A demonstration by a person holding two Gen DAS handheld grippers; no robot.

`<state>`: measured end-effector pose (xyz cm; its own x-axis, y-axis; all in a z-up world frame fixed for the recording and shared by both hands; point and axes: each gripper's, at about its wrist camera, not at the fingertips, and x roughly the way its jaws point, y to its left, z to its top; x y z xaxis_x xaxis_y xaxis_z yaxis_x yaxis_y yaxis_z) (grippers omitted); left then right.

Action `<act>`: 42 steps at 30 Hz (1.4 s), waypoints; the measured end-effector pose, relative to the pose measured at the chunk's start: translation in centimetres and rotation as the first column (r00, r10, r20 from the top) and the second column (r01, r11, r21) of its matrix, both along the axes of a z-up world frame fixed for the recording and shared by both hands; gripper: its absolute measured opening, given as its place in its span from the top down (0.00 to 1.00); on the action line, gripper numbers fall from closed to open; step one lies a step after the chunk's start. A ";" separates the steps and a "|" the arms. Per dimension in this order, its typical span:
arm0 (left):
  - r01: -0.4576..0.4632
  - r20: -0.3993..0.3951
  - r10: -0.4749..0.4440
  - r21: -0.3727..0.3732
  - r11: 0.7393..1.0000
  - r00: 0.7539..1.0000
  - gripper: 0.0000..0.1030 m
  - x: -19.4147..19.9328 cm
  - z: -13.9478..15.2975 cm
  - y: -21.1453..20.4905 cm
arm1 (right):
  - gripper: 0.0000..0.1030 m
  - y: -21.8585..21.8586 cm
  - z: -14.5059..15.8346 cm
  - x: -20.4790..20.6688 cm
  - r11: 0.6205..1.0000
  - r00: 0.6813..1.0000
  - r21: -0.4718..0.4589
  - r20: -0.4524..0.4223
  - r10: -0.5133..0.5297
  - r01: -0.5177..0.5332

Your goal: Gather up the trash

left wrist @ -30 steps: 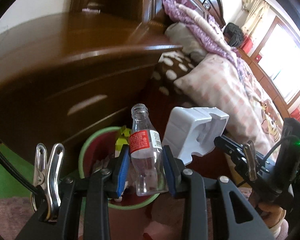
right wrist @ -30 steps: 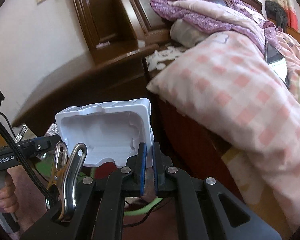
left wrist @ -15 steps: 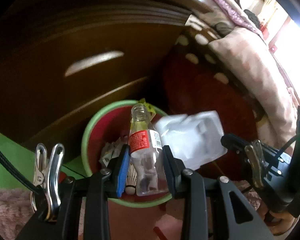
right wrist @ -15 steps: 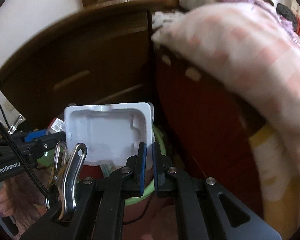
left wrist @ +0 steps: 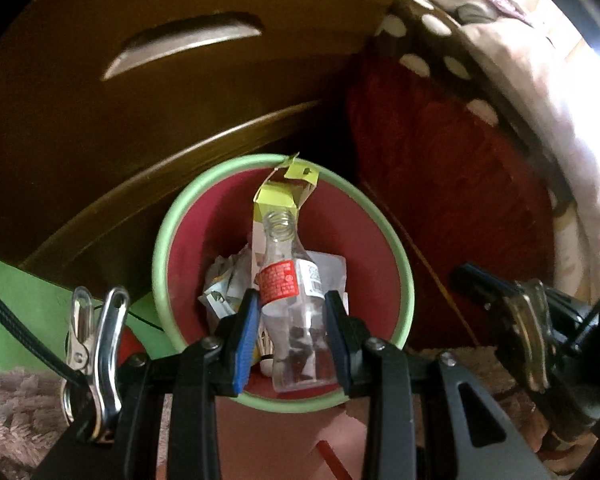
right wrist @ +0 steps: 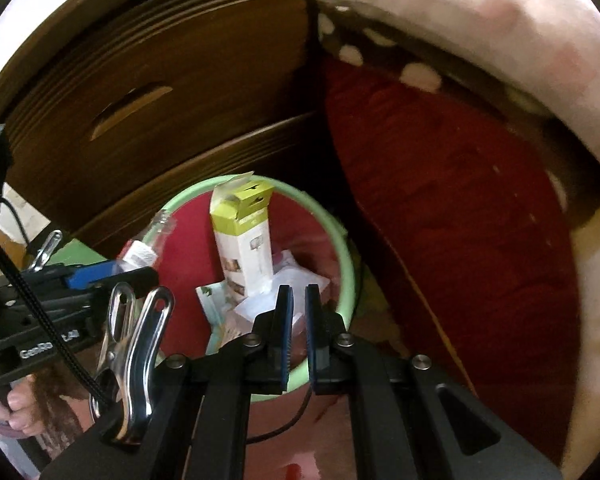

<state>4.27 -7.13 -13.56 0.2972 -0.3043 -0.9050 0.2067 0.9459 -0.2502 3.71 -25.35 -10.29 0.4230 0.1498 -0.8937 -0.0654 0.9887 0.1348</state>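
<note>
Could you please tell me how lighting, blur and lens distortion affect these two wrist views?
Left wrist view: strong fisheye bending curves the dark wooden drawer front; window glare washes out the upper right edge; the clear plastic bottle with the red label is sharp. Right wrist view: the pink checked quilt is overexposed and smeared, while the green-rimmed red bin stays dim but readable.

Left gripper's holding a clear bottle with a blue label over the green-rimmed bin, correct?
Not quite: the label is red, not blue. The left wrist view shows the left gripper holding the clear bottle over the green-rimmed bin.
</note>
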 end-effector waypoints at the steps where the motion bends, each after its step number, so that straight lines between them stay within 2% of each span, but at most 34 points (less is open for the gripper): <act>1: 0.002 -0.003 -0.002 0.003 1.000 1.000 0.67 0.0 -0.2 -0.1 | 0.93 0.0 -0.1 -0.1 1.000 1.000 0.004 0.000 0.004 -0.004; 9: 0.014 -0.002 -0.014 0.026 1.000 1.000 0.67 0.3 -0.9 -1.1 | 0.93 0.2 -0.3 -0.4 0.999 1.000 0.048 0.012 0.022 -0.023; 13: 0.017 0.006 -0.018 0.047 0.999 1.000 0.58 0.2 -1.0 -1.5 | 0.92 0.5 -0.2 -0.6 0.998 0.999 0.058 0.017 0.030 -0.031; 18: 0.020 0.015 -0.021 0.073 0.997 1.000 0.49 -0.3 -0.4 -1.7 | 0.83 0.2 0.4 -1.1 0.998 1.000 0.062 0.019 0.014 -0.016; 23: 0.003 0.028 -0.006 0.094 0.996 1.000 0.46 -0.9 0.8 -1.4 | 0.70 0.1 1.4 -2.2 0.996 0.999 0.088 0.034 -0.004 0.001; 27: -0.011 0.061 0.004 0.107 0.994 0.998 0.39 -1.6 2.0 -1.1 | 0.58 0.2 1.4 -2.9 0.994 0.998 0.104 0.050 -0.026 0.021; 29: -0.012 0.077 0.003 0.112 0.994 0.997 0.38 -2.0 2.4 -1.1 | 0.56 0.0 1.2 -3.0 0.992 0.998 0.123 0.056 -0.038 0.031; 36: -0.002 0.115 -0.014 0.137 0.991 0.993 0.38 -2.5 2.3 -1.6 | 0.56 -0.8 0.5 -2.7 0.977 0.996 0.203 0.048 -0.074 0.062; 42: -0.013 0.114 -0.002 0.134 0.991 0.993 0.38 -2.3 1.9 -1.4 | 0.56 -0.4 0.0 -2.4 0.981 0.998 0.187 0.034 -0.054 0.047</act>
